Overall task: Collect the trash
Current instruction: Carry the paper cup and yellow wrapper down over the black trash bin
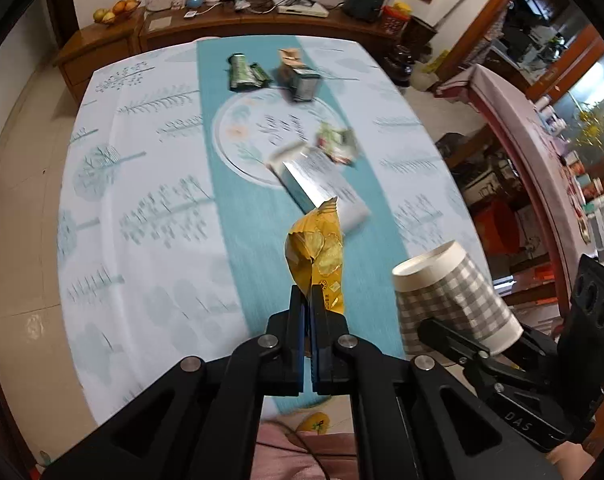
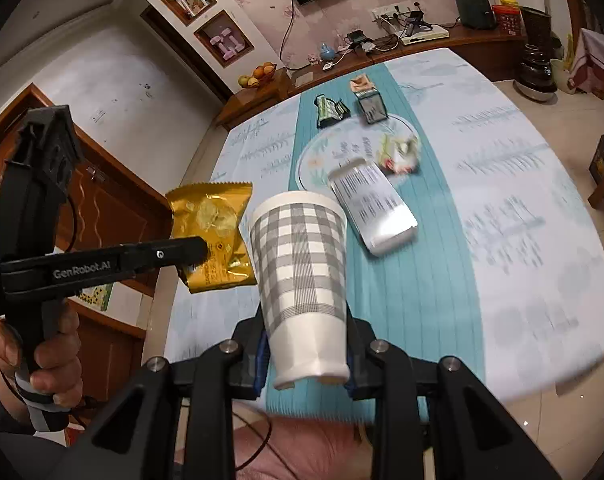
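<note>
Trash lies scattered down the teal runner of the table (image 1: pixel 114 184), which fills the middle of both views under a pale cloth printed with trees. Largest among the litter is a white carton (image 1: pixel 321 188) near the frame centre of the left wrist view, blurred; above and right of it sits a crumpled wrapper (image 1: pixel 335 144). Toward the top lie a dark green packet (image 1: pixel 244 74) and a small box (image 1: pixel 302 80), side by side but apart. Off the table, the checked paper cup (image 2: pixel 302 276) is clamped between the jaws of the right gripper (image 2: pixel 305 356) — lower centre of its own view. The left gripper (image 1: pixel 307 304) has its jaws pressed together on a yellow snack bag (image 1: pixel 319 256), lifted clear of the cloth.
</note>
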